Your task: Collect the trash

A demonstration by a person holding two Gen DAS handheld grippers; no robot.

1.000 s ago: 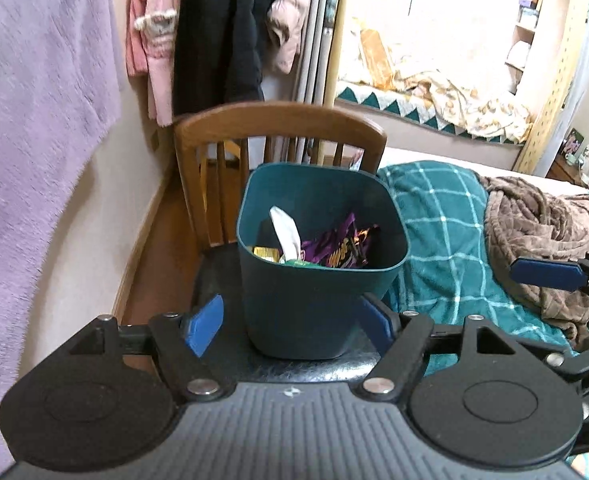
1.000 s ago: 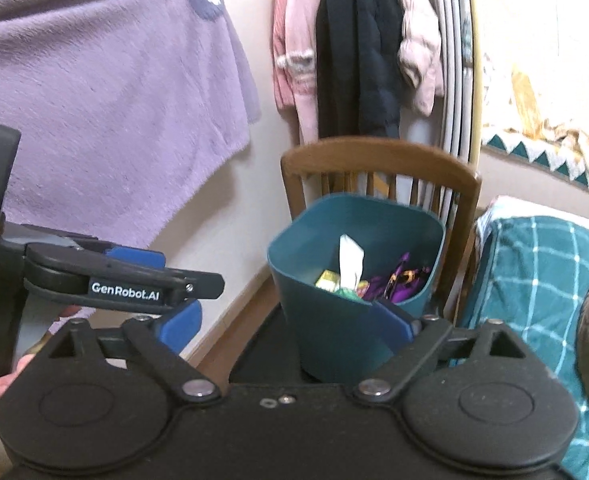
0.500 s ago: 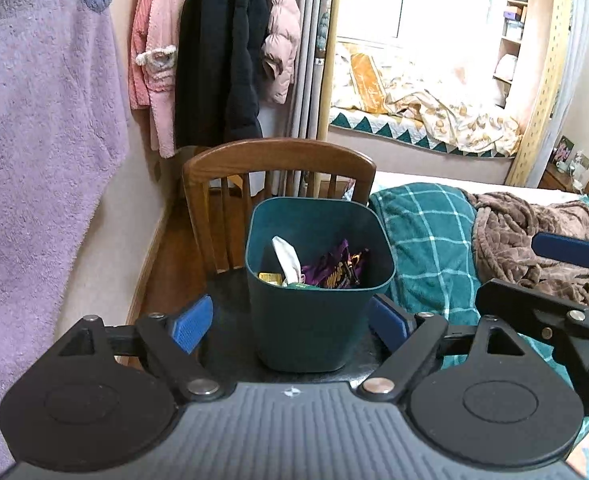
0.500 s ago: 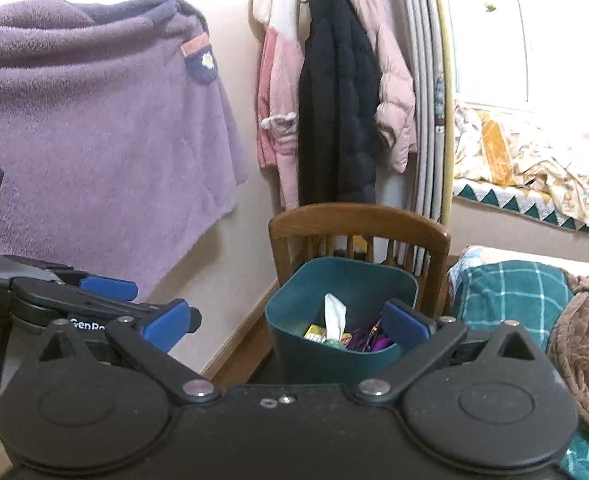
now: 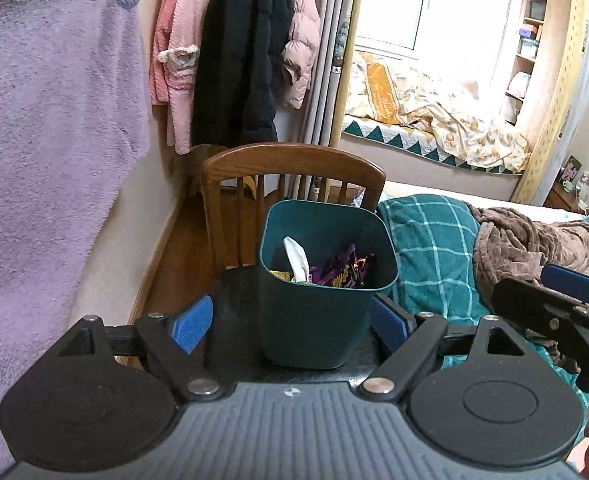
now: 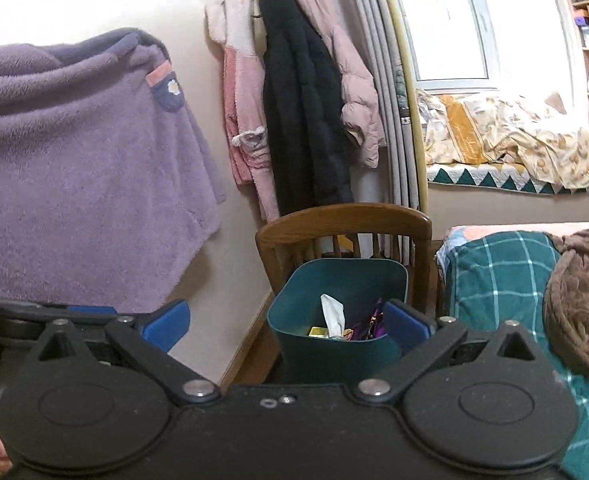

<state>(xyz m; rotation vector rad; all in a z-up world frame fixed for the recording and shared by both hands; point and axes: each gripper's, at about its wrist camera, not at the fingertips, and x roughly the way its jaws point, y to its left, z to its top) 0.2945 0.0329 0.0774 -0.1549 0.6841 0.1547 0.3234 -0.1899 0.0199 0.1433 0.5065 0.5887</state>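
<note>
A dark teal trash bin stands on the black seat of a wooden chair. Inside it lie a white tissue, purple wrappers and a yellow wrapper. The bin also shows in the right wrist view. My left gripper is open and empty, level with the bin's near side. My right gripper is open and empty, held back from the bin. The right gripper also shows at the right edge of the left wrist view.
A purple fleece hangs on the left wall. Pink and black coats hang behind the chair. A bed with a teal checked blanket and a brown throw lies right of the chair. A window bench lies beyond.
Both grippers have pulled back and risen away from the bin, so it looks smaller and lower in both views. Both stay open and empty.
</note>
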